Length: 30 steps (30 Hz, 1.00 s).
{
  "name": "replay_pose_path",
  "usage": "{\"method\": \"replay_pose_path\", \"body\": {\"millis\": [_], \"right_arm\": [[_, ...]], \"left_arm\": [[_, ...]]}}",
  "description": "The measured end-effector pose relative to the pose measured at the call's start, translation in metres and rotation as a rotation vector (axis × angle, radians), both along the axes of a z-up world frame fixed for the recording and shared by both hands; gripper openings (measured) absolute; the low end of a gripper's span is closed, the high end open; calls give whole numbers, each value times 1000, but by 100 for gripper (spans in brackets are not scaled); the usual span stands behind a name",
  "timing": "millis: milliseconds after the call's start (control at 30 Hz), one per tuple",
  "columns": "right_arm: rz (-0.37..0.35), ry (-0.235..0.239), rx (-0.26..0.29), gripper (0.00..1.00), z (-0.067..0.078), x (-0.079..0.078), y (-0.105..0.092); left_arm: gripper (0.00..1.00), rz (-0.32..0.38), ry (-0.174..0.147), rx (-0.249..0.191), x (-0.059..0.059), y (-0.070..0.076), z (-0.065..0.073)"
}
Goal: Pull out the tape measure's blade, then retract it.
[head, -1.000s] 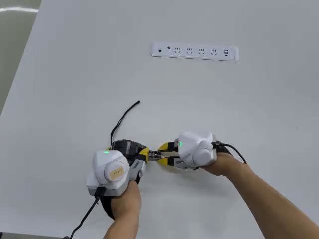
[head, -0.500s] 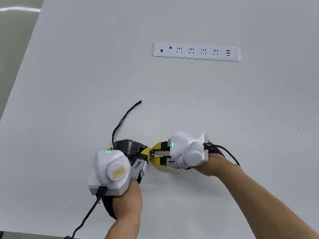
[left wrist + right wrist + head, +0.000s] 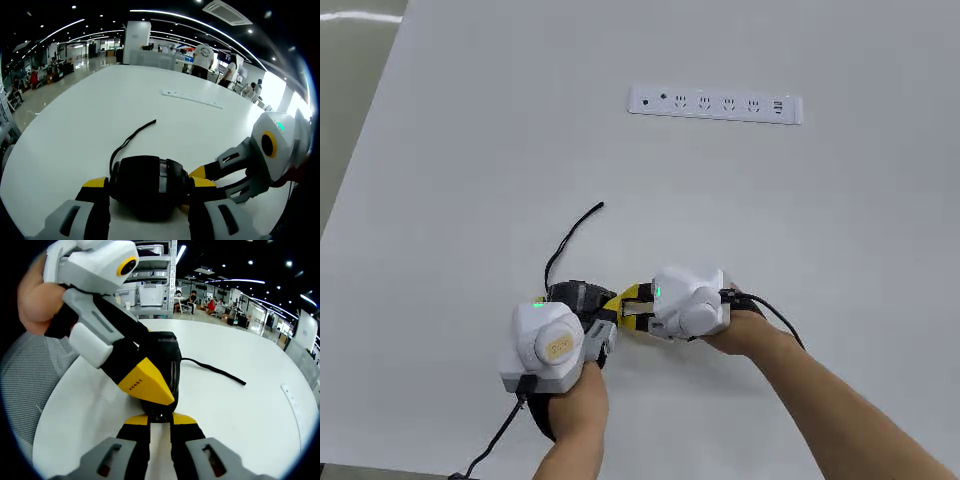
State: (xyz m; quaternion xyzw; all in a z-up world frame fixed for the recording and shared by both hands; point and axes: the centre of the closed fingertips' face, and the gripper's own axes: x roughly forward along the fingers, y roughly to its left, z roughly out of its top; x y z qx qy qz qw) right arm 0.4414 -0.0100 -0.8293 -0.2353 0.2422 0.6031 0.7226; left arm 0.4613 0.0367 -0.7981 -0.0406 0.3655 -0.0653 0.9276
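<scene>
Right gripper (image 3: 623,308) edges closer, jaws pinching the blade tip (image 3: 159,416). Left gripper (image 3: 148,186) has its jaws clamped around the tape measure (image 3: 575,297).

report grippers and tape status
Left gripper shut on tape measure. Right gripper shut on blade tip, at the case mouth. Strap trails away on the table, power strip far off.
</scene>
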Motion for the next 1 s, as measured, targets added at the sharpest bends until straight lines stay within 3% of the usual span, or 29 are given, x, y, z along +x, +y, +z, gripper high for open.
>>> {"method": "replay_pose_path", "body": {"millis": [800, 1000], "right_arm": [[-33, -4, -3, 15, -2, -1, 0], [-27, -20, -5, 16, 0, -1, 0]], "left_arm": [[62, -47, 3, 3, 0, -1, 0], [62, -73, 16, 28, 0, -1, -1]]}}
